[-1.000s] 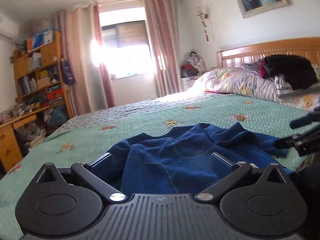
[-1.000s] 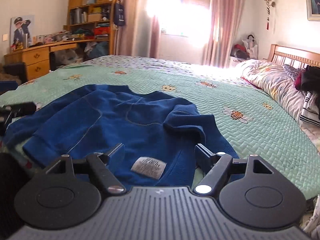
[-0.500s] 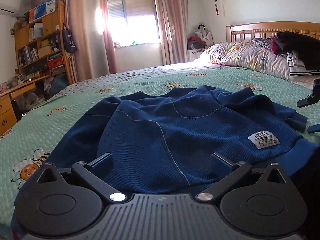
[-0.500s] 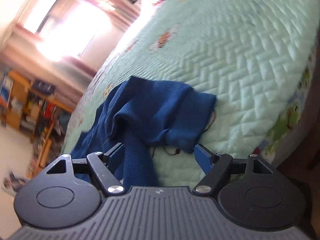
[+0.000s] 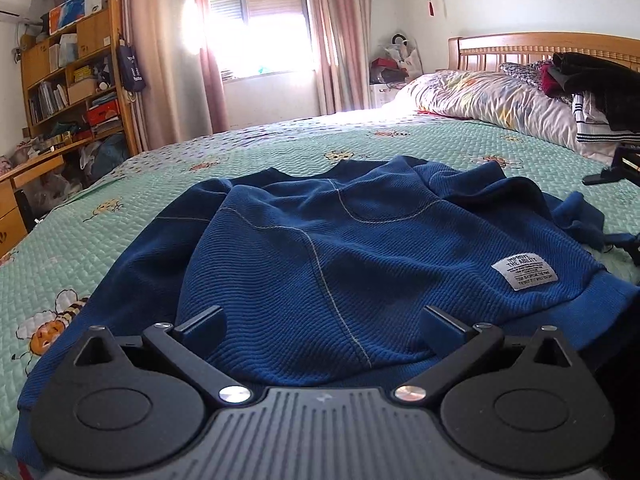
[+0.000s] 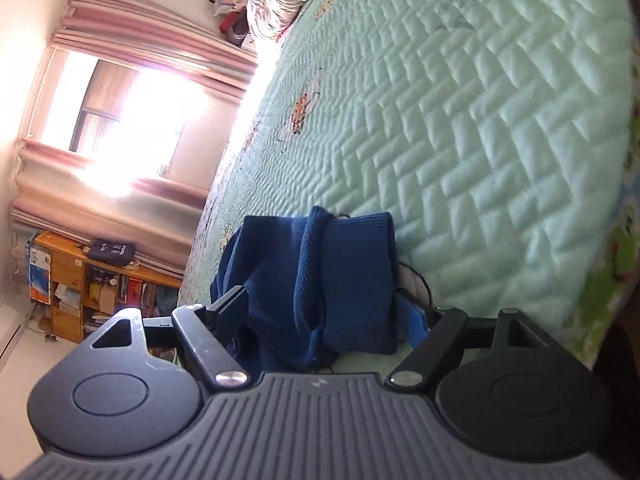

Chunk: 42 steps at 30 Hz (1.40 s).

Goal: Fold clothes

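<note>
Blue sweater (image 5: pixel 340 252) spread rumpled on green quilted bed (image 5: pixel 280 148), hem at the near edge, neckline toward the far side, white label (image 5: pixel 524 274) on the hem's right part

Left claw (image 5: pixel 320 320) low over the hem at the near edge of the bed, jaws spread wide, nothing pinched, fabric lying between and under the fingers (image 5: pixel 200 318)

Right claw (image 6: pixel 324 308) rolled sideways near the bed's edge, jaws spread, sweater sleeve cuff (image 6: pixel 356 276) bunched in the gap between them; left finger (image 6: pixel 230 304) beside the fabric, contact hard to tell, not clamped

In the left view, right claw's tips (image 5: pixel 608 176) visible at the right, by the sweater's right sleeve

Loose dark thread (image 6: pixel 416 280) trailing from the cuff onto the quilt

Bee prints (image 5: pixel 48 320) on the quilt near the left edge

Floral pillow (image 5: pixel 480 104) at the head of the bed, dark clothes pile (image 5: pixel 592 84) on top of it, wooden headboard (image 5: pixel 520 48) behind

Wooden bookshelf (image 5: pixel 68 80) past the bed's left side, pink curtains (image 5: pixel 168 40) around a bright window (image 5: pixel 260 20)
</note>
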Available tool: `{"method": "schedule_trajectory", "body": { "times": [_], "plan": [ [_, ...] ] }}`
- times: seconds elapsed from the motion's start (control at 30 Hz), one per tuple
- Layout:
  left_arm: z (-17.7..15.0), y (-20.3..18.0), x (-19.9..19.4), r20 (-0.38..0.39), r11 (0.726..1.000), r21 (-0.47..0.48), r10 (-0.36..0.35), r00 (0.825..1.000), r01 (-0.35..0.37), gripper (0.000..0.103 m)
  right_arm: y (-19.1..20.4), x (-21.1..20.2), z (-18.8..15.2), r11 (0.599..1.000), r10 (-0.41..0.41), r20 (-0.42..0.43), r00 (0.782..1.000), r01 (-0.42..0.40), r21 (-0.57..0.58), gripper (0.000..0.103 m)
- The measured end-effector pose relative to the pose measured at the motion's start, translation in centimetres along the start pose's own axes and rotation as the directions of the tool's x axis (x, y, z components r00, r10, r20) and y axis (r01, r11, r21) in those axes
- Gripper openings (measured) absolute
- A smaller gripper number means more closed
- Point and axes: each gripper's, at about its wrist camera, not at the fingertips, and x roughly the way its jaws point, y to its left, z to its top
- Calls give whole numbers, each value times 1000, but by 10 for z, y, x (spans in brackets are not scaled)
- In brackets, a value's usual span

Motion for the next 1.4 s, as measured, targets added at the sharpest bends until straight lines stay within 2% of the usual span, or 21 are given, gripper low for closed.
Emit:
{"method": "schedule_trajectory", "body": {
  "times": [0.03, 0.07, 0.1, 0.13, 0.17, 0.33, 0.4, 0.5, 0.53, 0.57, 0.6, 0.63, 0.7, 0.8, 0.9, 1.03, 1.23, 1.27, 1.3, 1.4],
  "plan": [
    [1, -1, 1, 0, 1000, 4, 0, 1000, 0, 102, 1, 3, 3, 1000, 0, -2, 1000, 0, 0, 75],
    [2, -1, 1, -1, 1000, 5, 2, 1000, -2, 102, 1, 7, 6, 1000, -5, -9, 1000, 5, 3, 61],
    [3, -2, 2, -3, 1000, 5, 4, 1000, -4, 102, 1, 10, 8, 1000, -11, -18, 1000, 11, 2, 32],
    [3, -2, 2, -6, 1000, 5, 7, 1000, -7, 102, 1, 13, 10, 1000, -19, -28, 999, 19, -10, 13],
    [3, -1, 2, -9, 1000, 5, 11, 1000, -11, 102, 1, 13, 11, 999, -28, -29, 999, 27, -27, 4],
    [6, 4, 4, -26, 1000, -12, 28, 999, -28, 102, 15, -13, 25, 983, -59, 84, 995, 73, -170, 4],
    [8, 3, 5, -24, 999, -20, 29, 999, -30, 102, 23, -32, 39, 966, -76, 178, 981, 117, -231, 4],
    [10, 1, 3, -7, 1000, -11, 22, 1000, -22, 102, 27, -55, 67, 930, -119, 305, 945, 214, -298, 5],
    [11, -1, 2, -2, 1000, -7, 19, 1000, -20, 102, 24, -58, 75, 923, -145, 307, 940, 241, -300, 8],
    [11, -2, 2, 1, 1000, -4, 18, 1000, -18, 102, 18, -60, 79, 926, -168, 279, 945, 248, -284, 10],
    [10, -2, 2, 0, 1000, -6, 17, 1000, -17, 102, 10, -62, 79, 940, -169, 225, 960, 225, -255, 15],
    [10, -2, 2, -2, 1000, -9, 16, 1000, -16, 102, 3, -61, 72, 955, -143, 165, 976, 180, -236, 20],
    [10, -2, 3, -9, 1000, -14, 16, 1000, -16, 102, 0, -56, 44, 962, -116, 86, 989, 134, -237, 34],
    [10, -2, 2, -14, 1000, -6, 17, 1000, -17, 102, -1, -43, 8, 980, -68, 34, 997, 74, -187, 37],
    [13, -1, -2, -8, 1000, 7, 25, 1000, -25, 102, -8, -17, 6, 998, -41, 28, 999, 42, -54, 37],
    [14, 7, -9, -1, 998, -19, 53, 999, -53, 102, -19, 4, 21, 995, -64, 101, 993, 56, 77, 37],
    [15, 5, -4, -21, 999, -18, 47, 999, -47, 102, -17, 20, 52, 987, -121, 204, 971, 96, 128, 36],
    [15, 3, -4, -23, 999, -9, 45, 999, -45, 102, -15, 25, 58, 987, -134, 210, 968, 112, 114, 27],
    [15, 2, -4, -25, 999, 1, 44, 999, -44, 102, -9, 31, 66, 987, -155, 205, 966, 144, 68, 5],
    [18, 4, -6, -25, 998, 12, 59, 998, -59, 102, 11, 36, 102, 979, -172, 250, 953, 193, -62, 5]
  ]
}}
